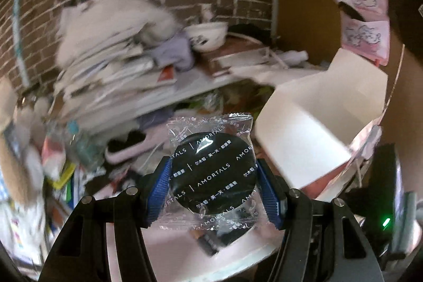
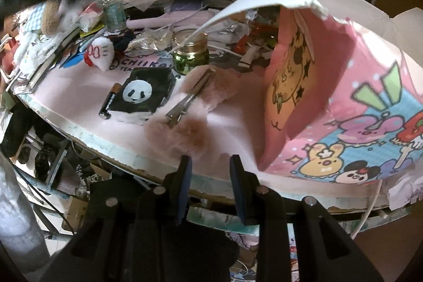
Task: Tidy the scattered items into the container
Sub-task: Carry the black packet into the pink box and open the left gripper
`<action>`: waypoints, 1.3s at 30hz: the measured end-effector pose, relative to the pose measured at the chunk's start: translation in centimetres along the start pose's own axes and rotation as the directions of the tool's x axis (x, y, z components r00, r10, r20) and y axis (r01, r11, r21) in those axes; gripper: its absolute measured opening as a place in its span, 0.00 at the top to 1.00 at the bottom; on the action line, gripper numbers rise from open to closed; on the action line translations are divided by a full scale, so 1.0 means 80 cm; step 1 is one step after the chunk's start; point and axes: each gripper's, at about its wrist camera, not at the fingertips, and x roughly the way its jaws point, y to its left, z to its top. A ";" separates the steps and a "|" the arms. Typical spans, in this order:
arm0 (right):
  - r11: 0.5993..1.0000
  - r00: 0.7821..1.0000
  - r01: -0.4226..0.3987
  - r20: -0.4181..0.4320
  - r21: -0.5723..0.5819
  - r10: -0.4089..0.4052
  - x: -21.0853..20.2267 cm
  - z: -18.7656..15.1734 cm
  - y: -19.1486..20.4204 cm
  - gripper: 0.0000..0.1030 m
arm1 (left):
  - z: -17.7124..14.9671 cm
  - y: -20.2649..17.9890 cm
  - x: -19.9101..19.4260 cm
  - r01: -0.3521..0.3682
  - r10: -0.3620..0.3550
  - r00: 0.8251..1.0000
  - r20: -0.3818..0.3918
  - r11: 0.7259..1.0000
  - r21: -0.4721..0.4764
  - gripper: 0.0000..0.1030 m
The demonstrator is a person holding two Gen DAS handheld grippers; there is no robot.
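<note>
Gleaming in its clear crinkled wrapper, the black round puff (image 1: 214, 176) printed with white "AMORTALS" lettering sits clamped between the blue pads (image 1: 268, 192) of the left gripper (image 1: 212, 189), raised above the pink tabletop (image 2: 232, 120) near the open white-and-pink cartoon box (image 2: 343, 86). The right gripper (image 2: 210, 171) hangs parted and empty over the table's front edge, with bare pink surface just ahead.

Battery (image 2: 109, 102) left of clip (image 2: 187, 99), box (image 2: 343, 107) right.

Dim indoor light; motion blur, perhaps worst leftward; edges bend.
</note>
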 end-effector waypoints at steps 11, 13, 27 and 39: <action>0.998 1.000 0.003 0.020 0.055 -0.004 0.002 0.006 -0.009 0.75 | 0.086 -0.077 0.007 0.181 -0.185 0.983 0.014 0.972 0.148 0.43; 0.998 1.000 0.003 0.022 0.066 -0.005 0.003 0.007 -0.010 0.75 | 0.098 -0.094 0.017 0.198 -0.199 0.980 -0.010 0.963 0.182 0.43; 0.988 0.999 0.018 0.043 0.153 -0.024 0.009 0.011 -0.016 0.75 | 0.122 -0.165 0.111 0.280 -0.226 0.949 -0.221 0.925 0.258 0.43; 0.986 0.999 0.012 0.035 0.165 -0.018 0.014 0.013 -0.016 0.75 | 0.115 -0.181 0.133 0.272 -0.182 0.940 -0.290 0.911 0.309 0.37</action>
